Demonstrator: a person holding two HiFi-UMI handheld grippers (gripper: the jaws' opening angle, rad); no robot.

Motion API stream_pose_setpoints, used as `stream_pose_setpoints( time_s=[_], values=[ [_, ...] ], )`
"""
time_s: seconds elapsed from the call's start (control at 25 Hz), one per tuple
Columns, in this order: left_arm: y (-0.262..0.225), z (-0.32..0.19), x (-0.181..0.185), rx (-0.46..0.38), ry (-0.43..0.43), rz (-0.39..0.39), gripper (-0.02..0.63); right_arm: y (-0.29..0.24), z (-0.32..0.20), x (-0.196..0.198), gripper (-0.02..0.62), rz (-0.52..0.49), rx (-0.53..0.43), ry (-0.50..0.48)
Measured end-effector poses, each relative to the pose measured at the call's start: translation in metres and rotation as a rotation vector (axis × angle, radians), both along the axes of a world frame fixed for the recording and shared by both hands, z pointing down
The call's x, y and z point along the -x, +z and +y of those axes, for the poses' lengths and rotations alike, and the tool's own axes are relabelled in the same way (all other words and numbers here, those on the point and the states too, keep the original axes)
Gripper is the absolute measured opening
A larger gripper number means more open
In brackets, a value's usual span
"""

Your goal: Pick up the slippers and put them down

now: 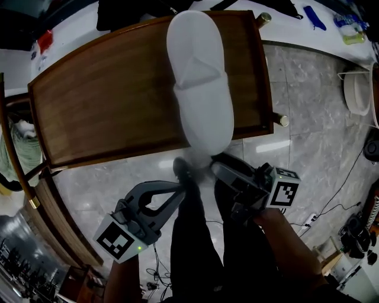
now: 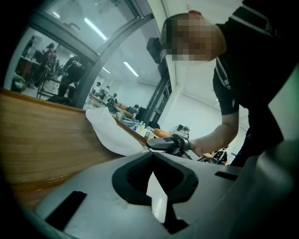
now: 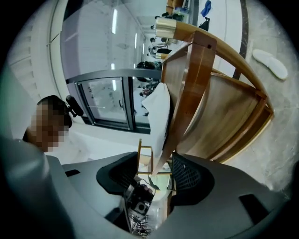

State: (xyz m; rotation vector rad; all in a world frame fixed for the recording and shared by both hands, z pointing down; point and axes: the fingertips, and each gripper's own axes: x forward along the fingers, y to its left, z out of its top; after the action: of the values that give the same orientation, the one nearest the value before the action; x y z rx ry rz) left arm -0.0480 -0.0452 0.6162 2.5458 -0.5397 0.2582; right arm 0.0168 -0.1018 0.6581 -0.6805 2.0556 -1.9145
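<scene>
White slipper overhangs the wooden table beside the spread right claw.

Wooden table just ahead of both jaws. Grey marble floor beneath. Glazed partition, ceiling strip lights beyond.

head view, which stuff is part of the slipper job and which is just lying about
Job: white slipper, wooden table under it, left gripper, right gripper.
Lying about: blue item, red object, black gear on the floor.
</scene>
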Motion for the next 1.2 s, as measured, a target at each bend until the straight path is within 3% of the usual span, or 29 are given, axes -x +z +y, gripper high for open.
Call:
stream_pose_setpoints(
  time_s=[0.44, 0.6, 0.84, 1.04, 1.2],
  values=[
    [0.006, -0.007, 0.000, -0.003, -0.001, 0.002, 0.012, 0.017, -0.017, 0.002, 0.199, -0.009, 0.094, 0.028],
    [0.010, -0.002, -0.004, 0.001, 0.012, 0.000, 0.012, 0.013, -0.017, 0.002, 0.081, -0.031, 0.077, 0.017],
    [0.007, 0.002, -0.011, 0.013, 0.012, 0.017, 0.012, 0.003, -0.018, -0.002, 0.063, -0.001, -0.001, 0.010],
    [-0.007, -0.004, -0.006, -0.008, -0.026, 0.016, 0.012, -0.020, -0.025, -0.013, 0.063, 0.114, -0.171, -0.006],
    [-0.038, -0.017, 0.001, -0.042, -0.086, 0.036, 0.012, -0.065, -0.039, -0.012, 0.063, 0.112, -0.280, -0.005]
  ],
)
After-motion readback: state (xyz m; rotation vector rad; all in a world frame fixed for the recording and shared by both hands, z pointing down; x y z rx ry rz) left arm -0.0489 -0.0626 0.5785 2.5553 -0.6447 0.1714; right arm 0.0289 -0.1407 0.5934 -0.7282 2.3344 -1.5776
